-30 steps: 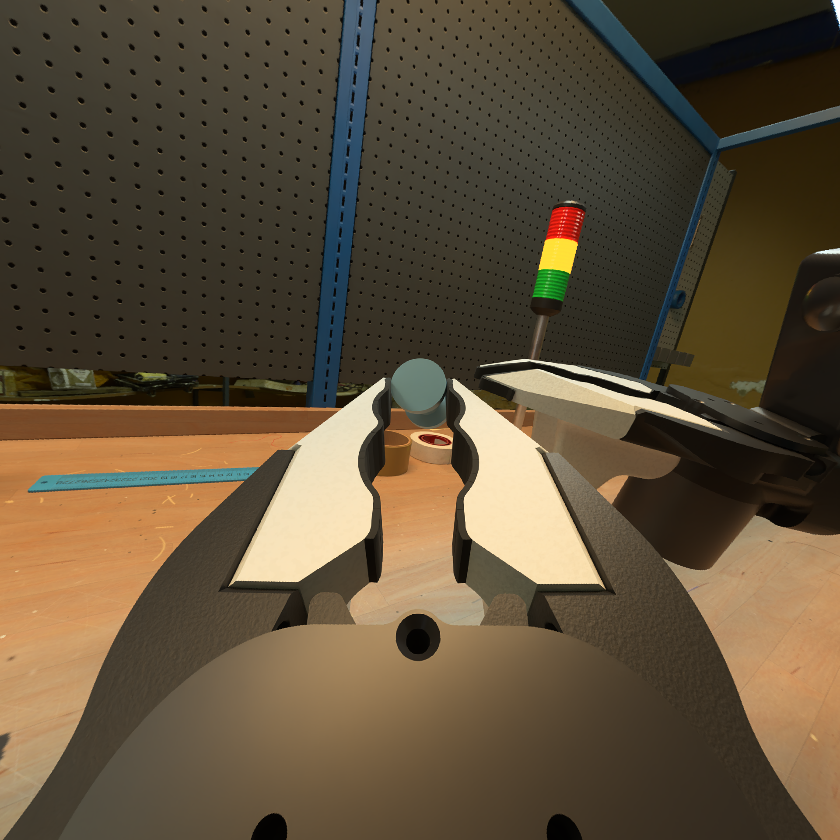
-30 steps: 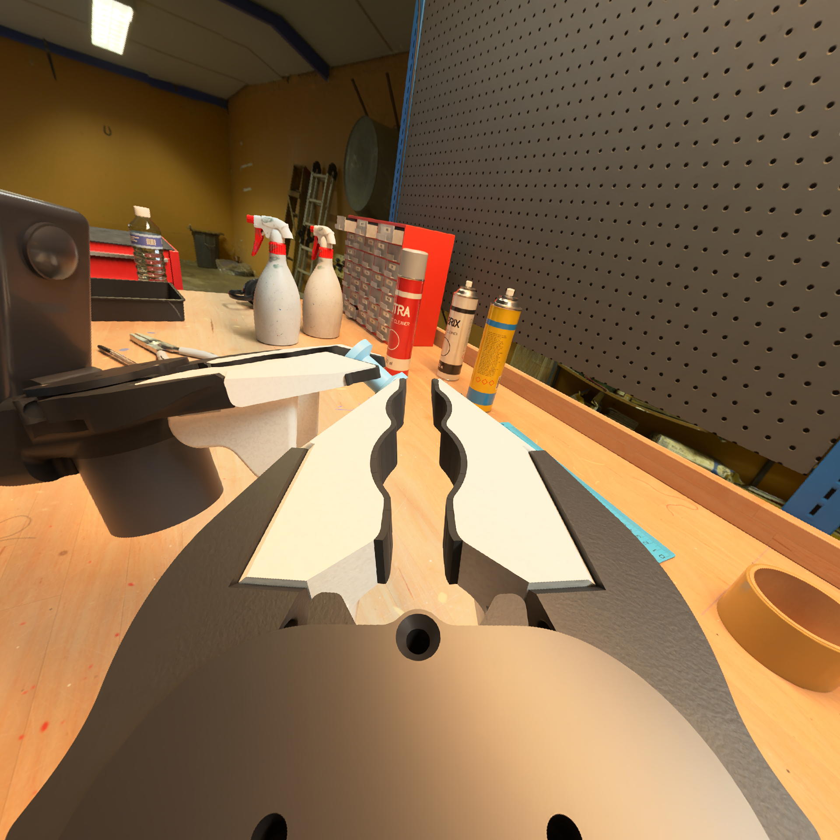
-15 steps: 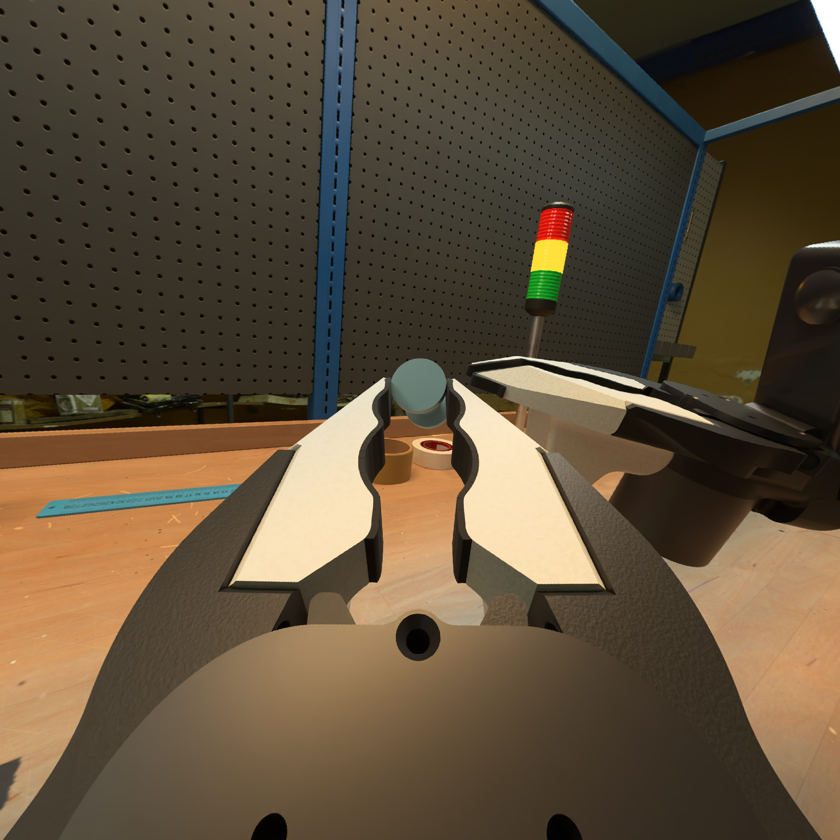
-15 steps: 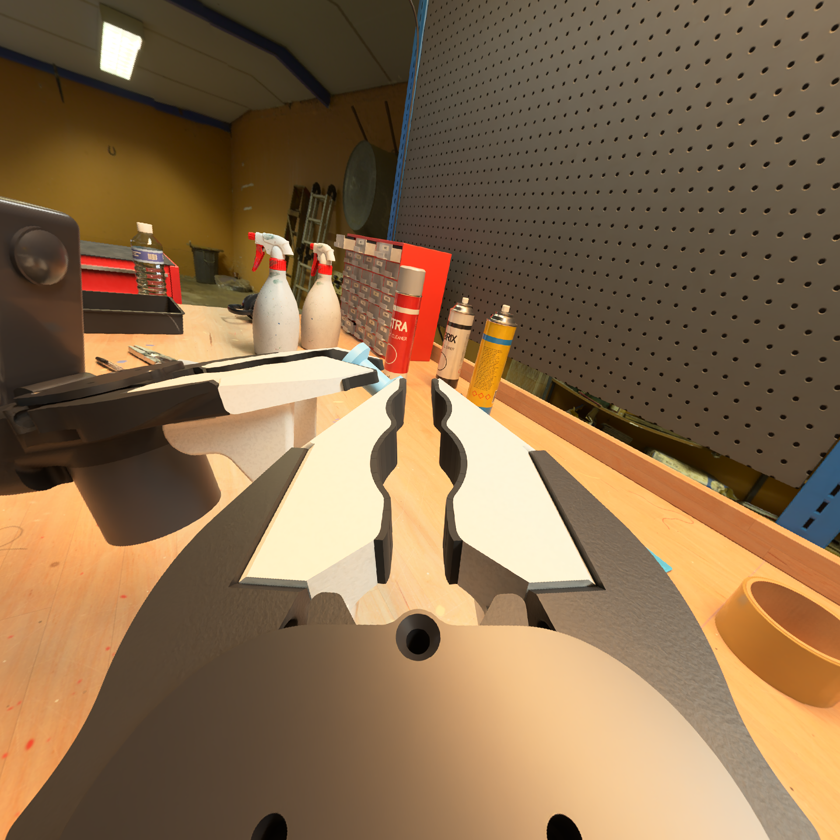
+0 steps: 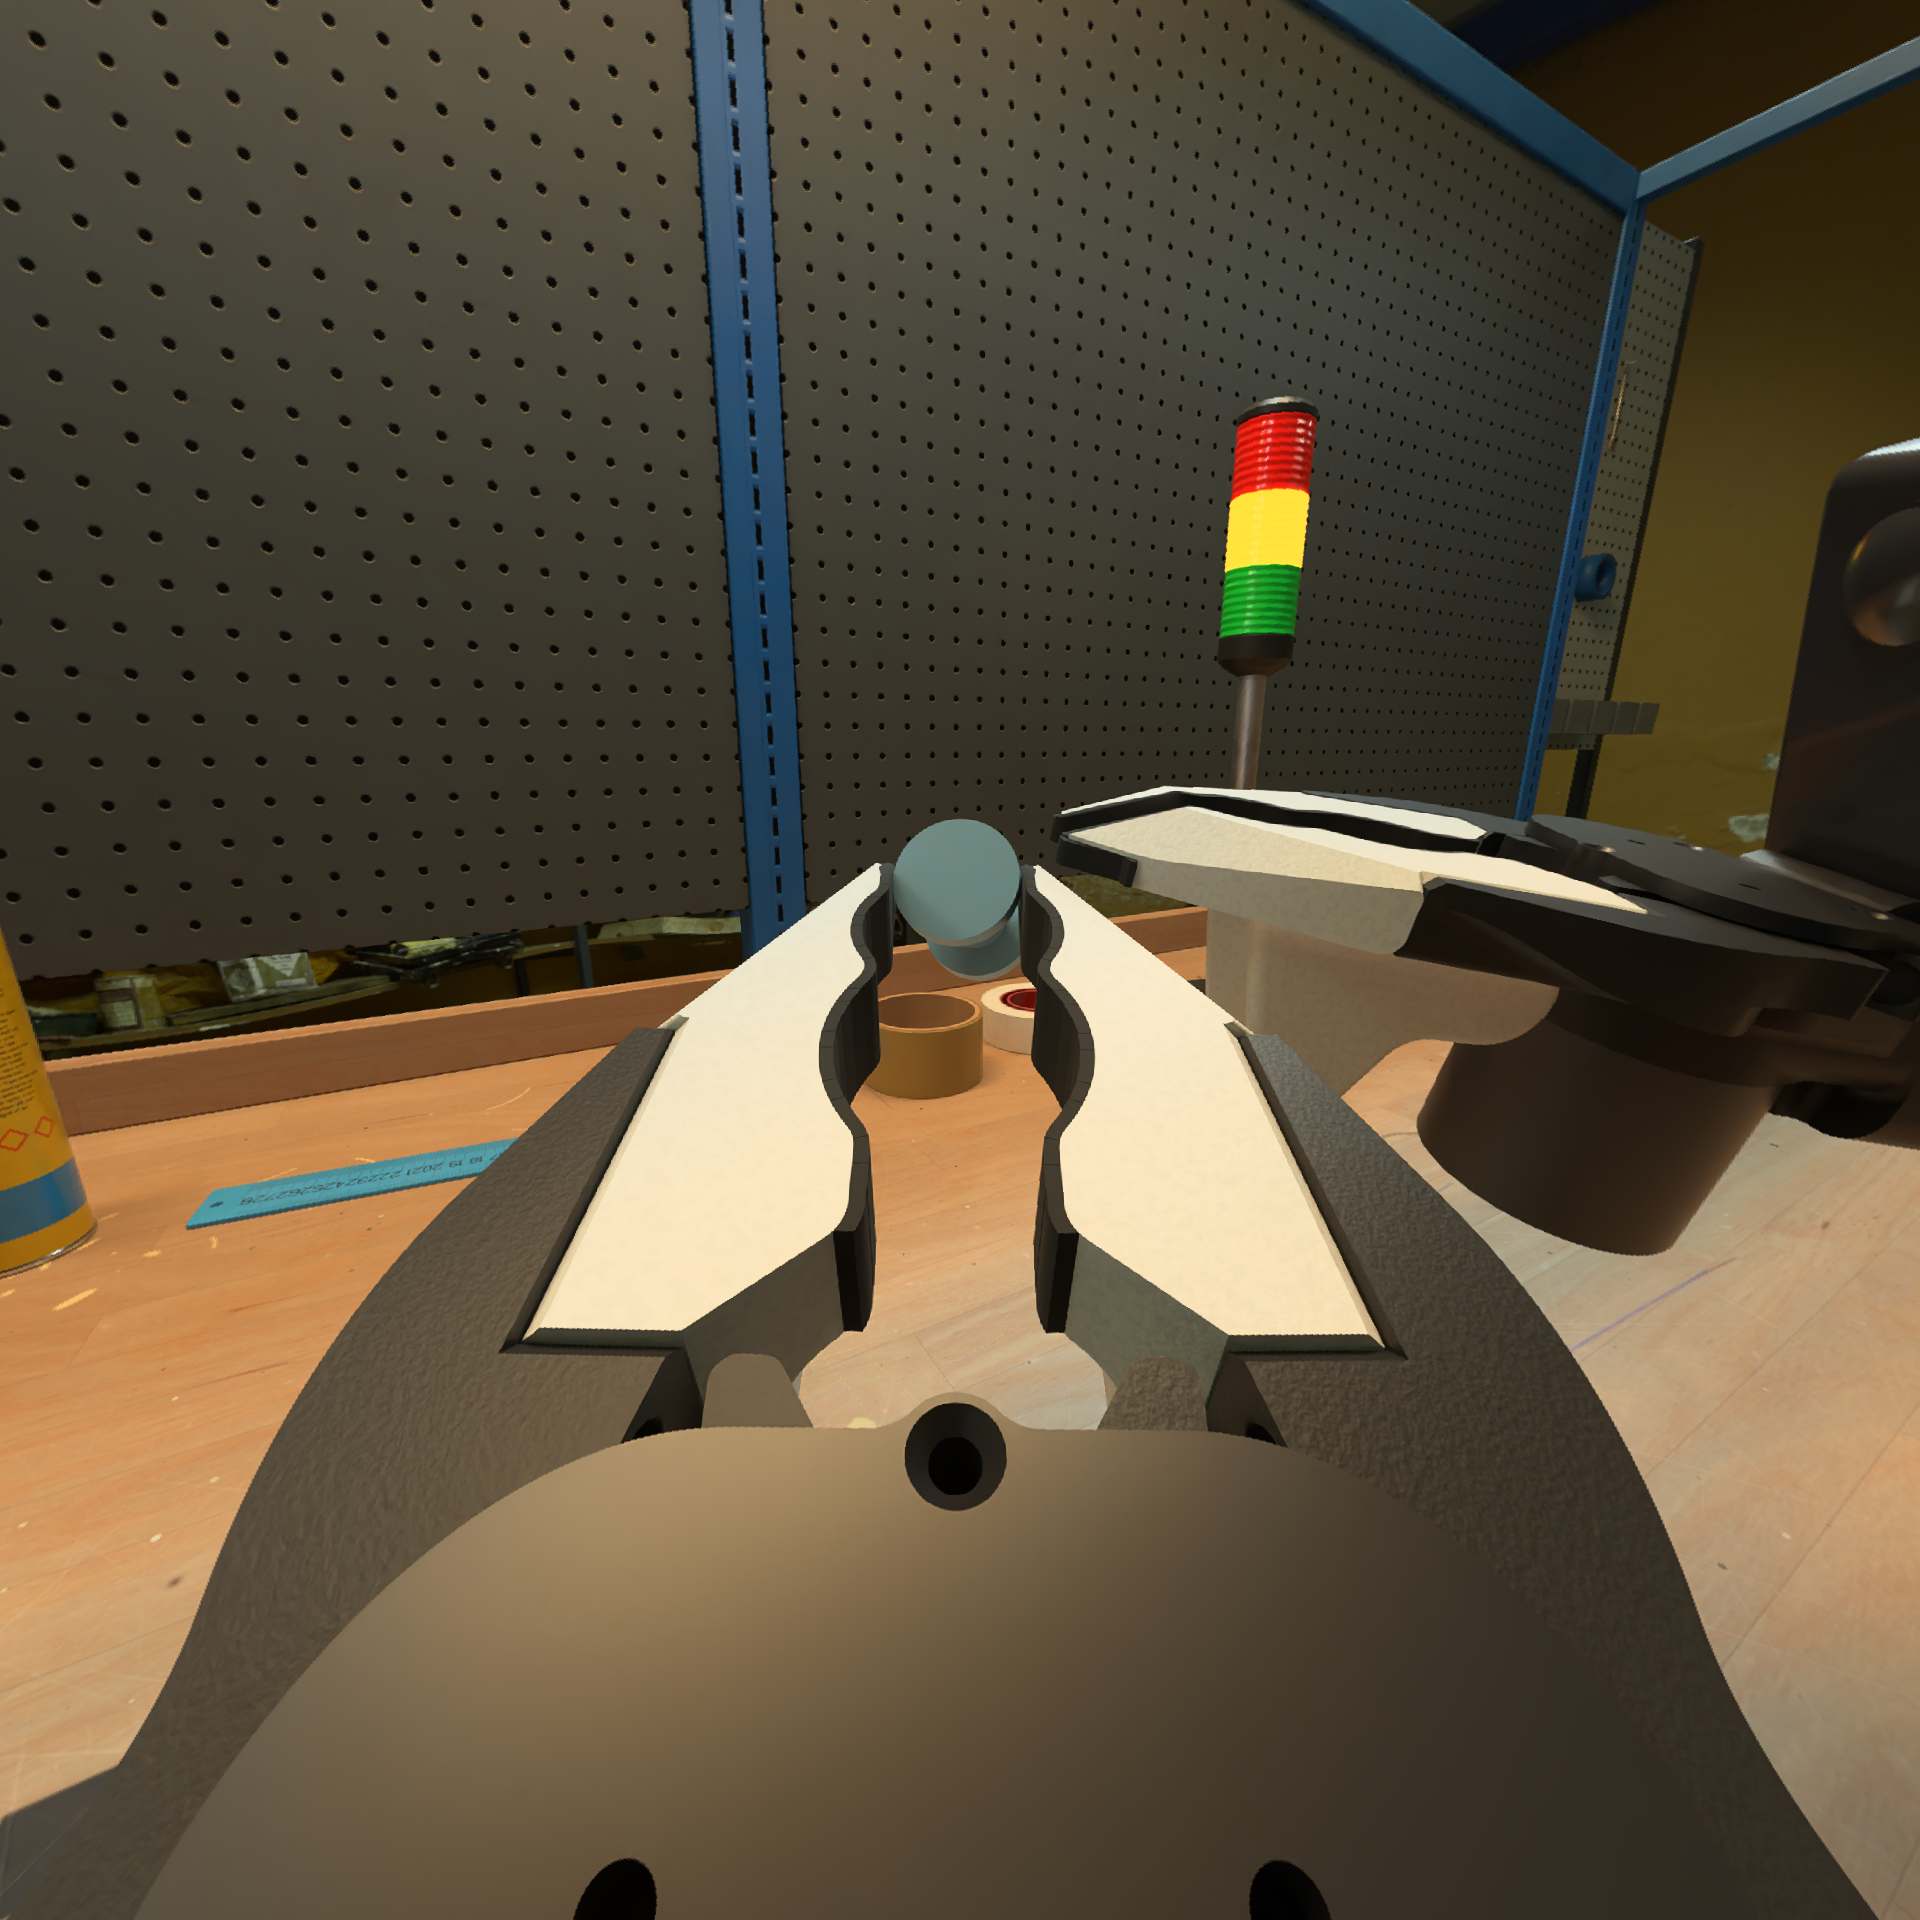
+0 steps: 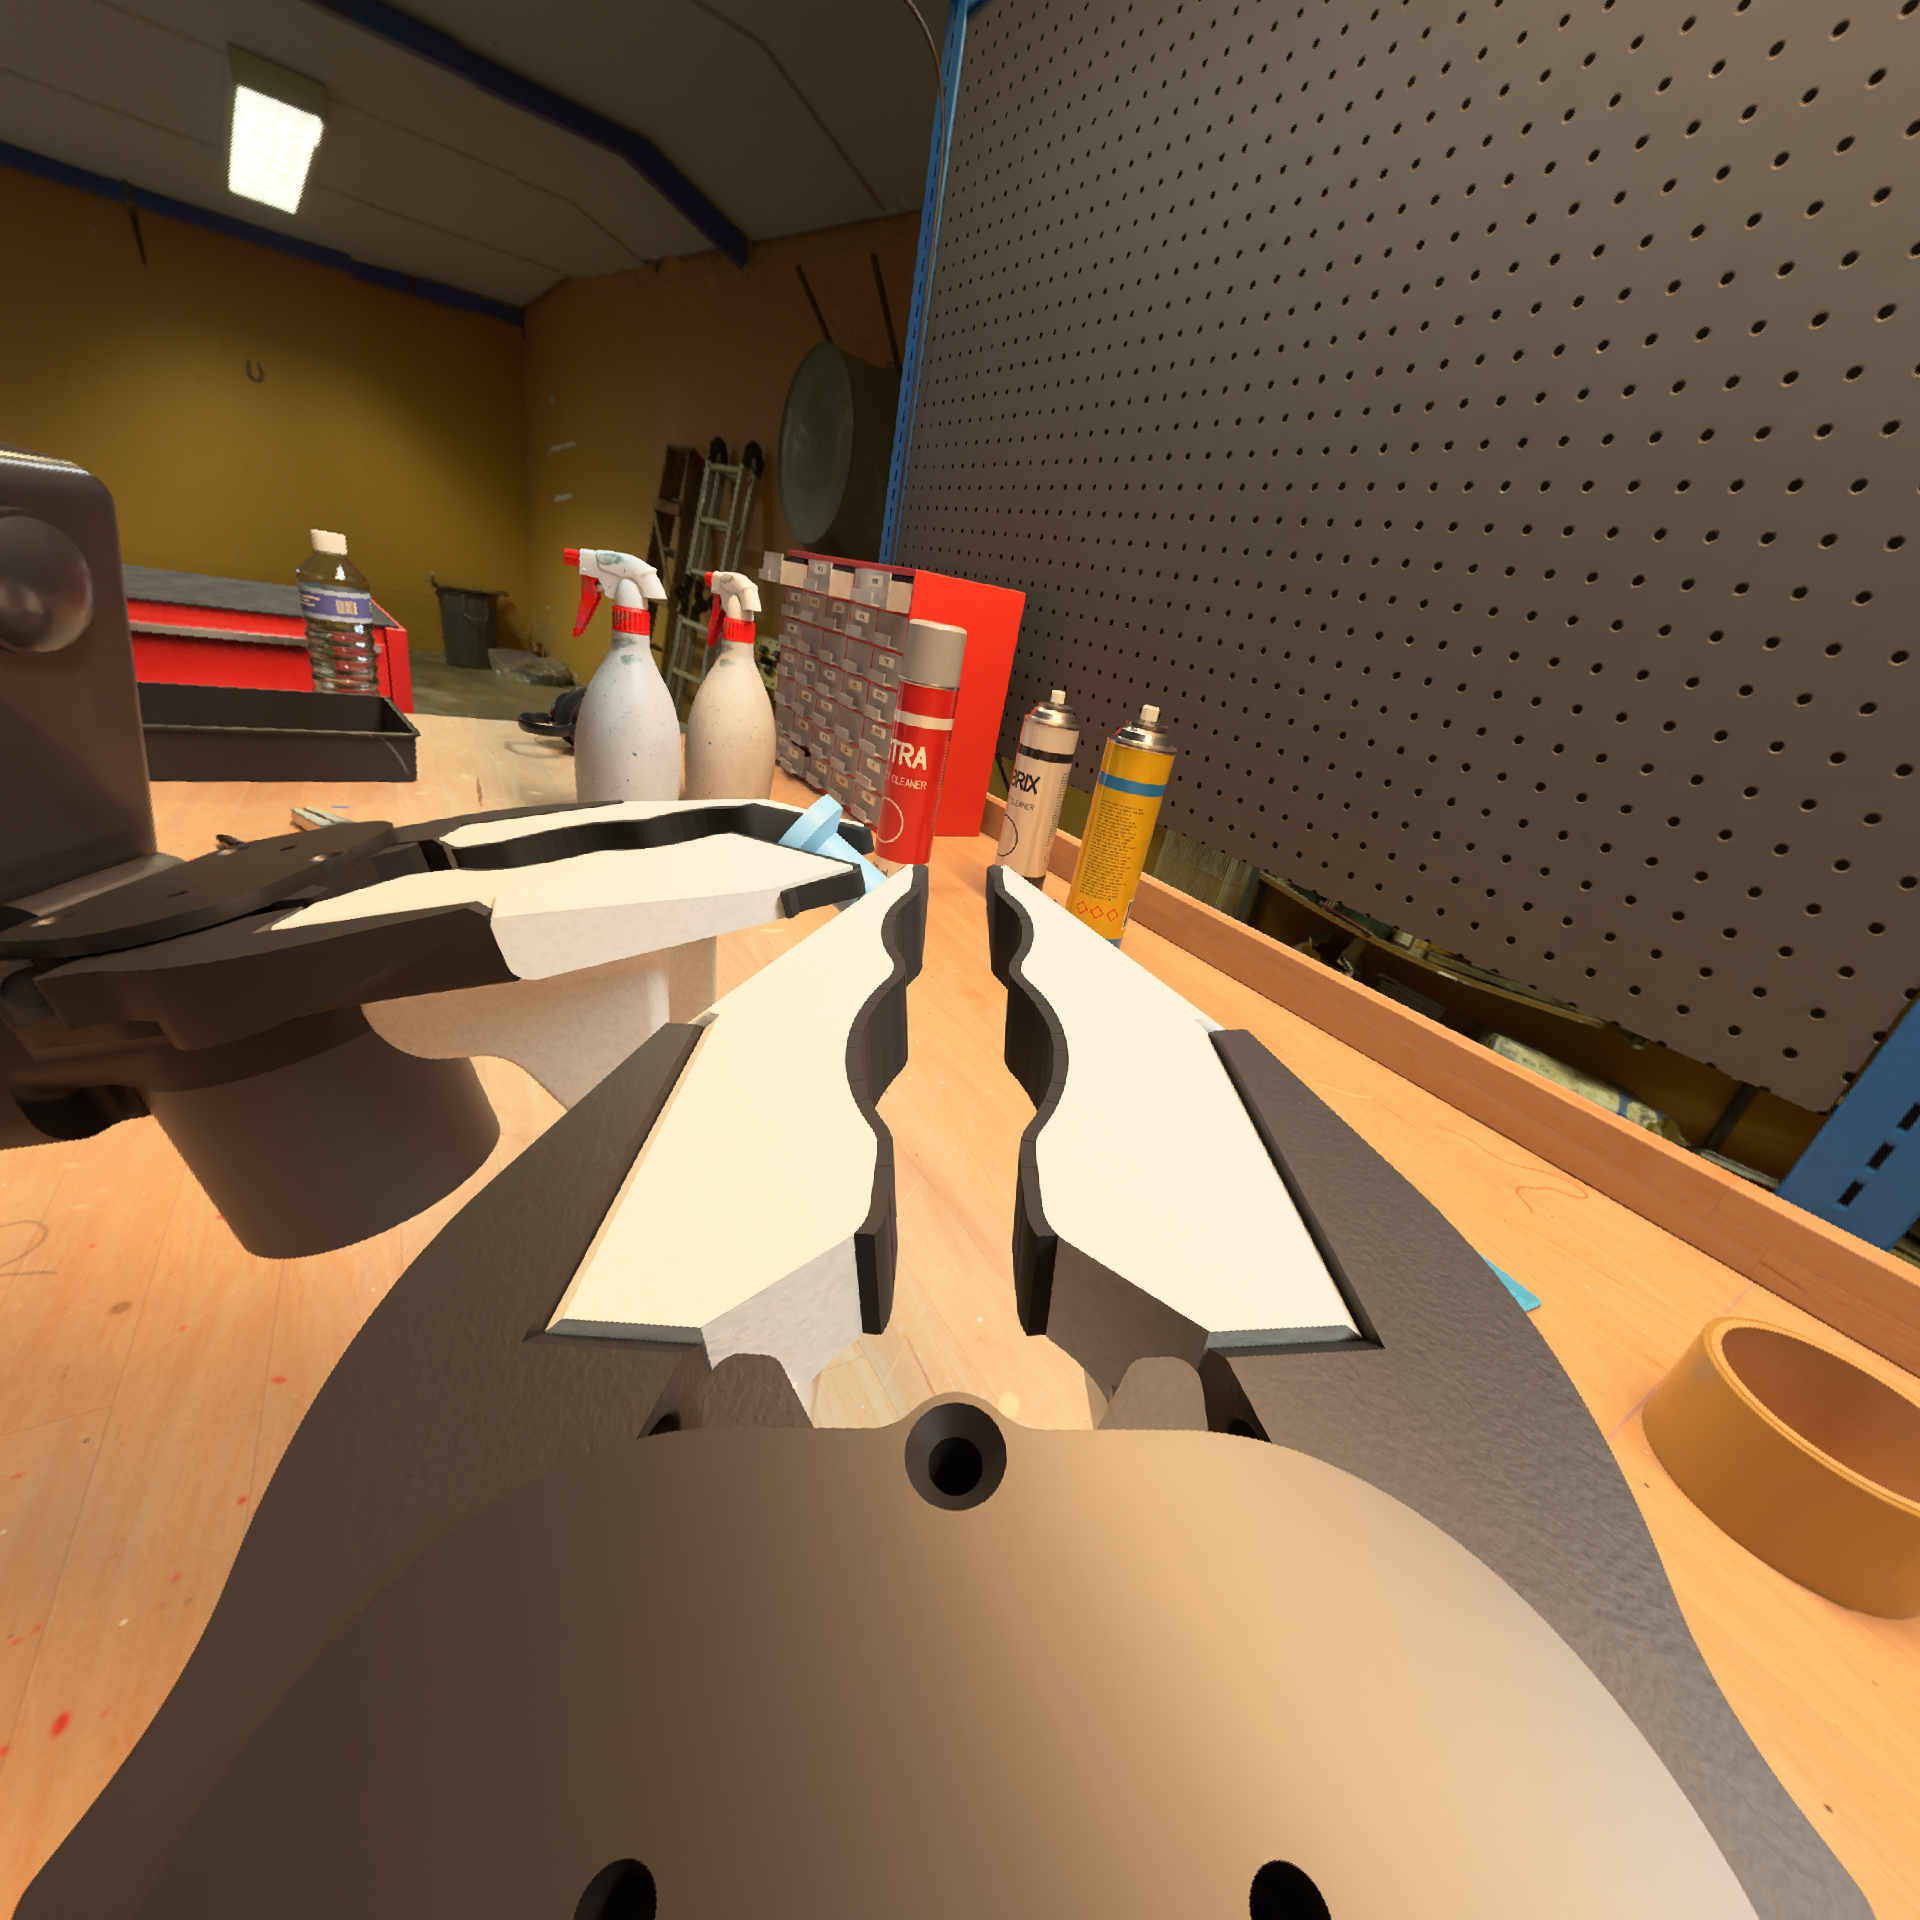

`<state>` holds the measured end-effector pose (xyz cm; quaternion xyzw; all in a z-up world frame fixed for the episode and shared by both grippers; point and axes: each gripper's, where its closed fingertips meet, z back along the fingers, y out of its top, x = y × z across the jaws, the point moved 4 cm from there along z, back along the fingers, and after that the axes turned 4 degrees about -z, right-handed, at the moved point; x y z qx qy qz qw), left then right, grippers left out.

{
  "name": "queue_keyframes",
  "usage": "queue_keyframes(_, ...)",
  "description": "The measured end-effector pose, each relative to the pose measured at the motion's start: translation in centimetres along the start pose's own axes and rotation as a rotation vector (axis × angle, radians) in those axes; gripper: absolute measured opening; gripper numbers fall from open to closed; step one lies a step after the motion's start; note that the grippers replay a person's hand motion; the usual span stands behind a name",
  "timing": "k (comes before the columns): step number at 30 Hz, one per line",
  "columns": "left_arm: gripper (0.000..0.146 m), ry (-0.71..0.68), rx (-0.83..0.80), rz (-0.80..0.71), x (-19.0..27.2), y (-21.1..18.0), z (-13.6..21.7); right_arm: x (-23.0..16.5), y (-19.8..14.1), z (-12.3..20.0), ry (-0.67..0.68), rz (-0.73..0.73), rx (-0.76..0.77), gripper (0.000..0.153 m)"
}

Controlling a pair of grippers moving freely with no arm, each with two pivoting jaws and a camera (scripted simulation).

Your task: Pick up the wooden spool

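The spool (image 5: 956,883) is blue-grey with round end discs. My left gripper (image 5: 956,896) is shut on it at the fingertips and holds it in the air above the wooden bench (image 5: 260,1351). In the right wrist view the spool (image 6: 819,831) shows as a pale blue piece in the left gripper's (image 6: 831,857) tips. My right gripper (image 6: 953,883) is shut to a narrow slit with nothing in it. It hovers just right of the left one, where its tips (image 5: 1081,844) lie close beside the spool.
A brown tape roll (image 5: 925,1044) and a white one (image 5: 1006,1013) lie ahead by the bench's back rail. A blue ruler (image 5: 353,1184), a yellow spray can (image 5: 26,1143), a signal light pole (image 5: 1268,530), spray bottles (image 6: 623,707) and a red drawer cabinet (image 6: 914,665) stand around.
The left gripper has swung a little left with the spool still held, so the yellow can has come into its view. The right gripper has shifted slightly along with it.
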<state>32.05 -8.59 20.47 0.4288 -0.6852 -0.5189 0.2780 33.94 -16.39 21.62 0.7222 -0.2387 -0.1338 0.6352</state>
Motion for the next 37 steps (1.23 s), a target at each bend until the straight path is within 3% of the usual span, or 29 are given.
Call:
queue_keyframes(23, 0.023, -0.075, -0.08, -0.343, 0.5, 1.6, 1.3, -0.8, 0.8, 0.6, 0.126, 0.091, 0.137, 0.011)
queue_keyframes(37, 0.023, -0.065, 0.096, -0.242, 1.7, 2.8, 1.4, -1.1, 2.0, 1.3, 0.158, 0.132, 0.205, 0.011)
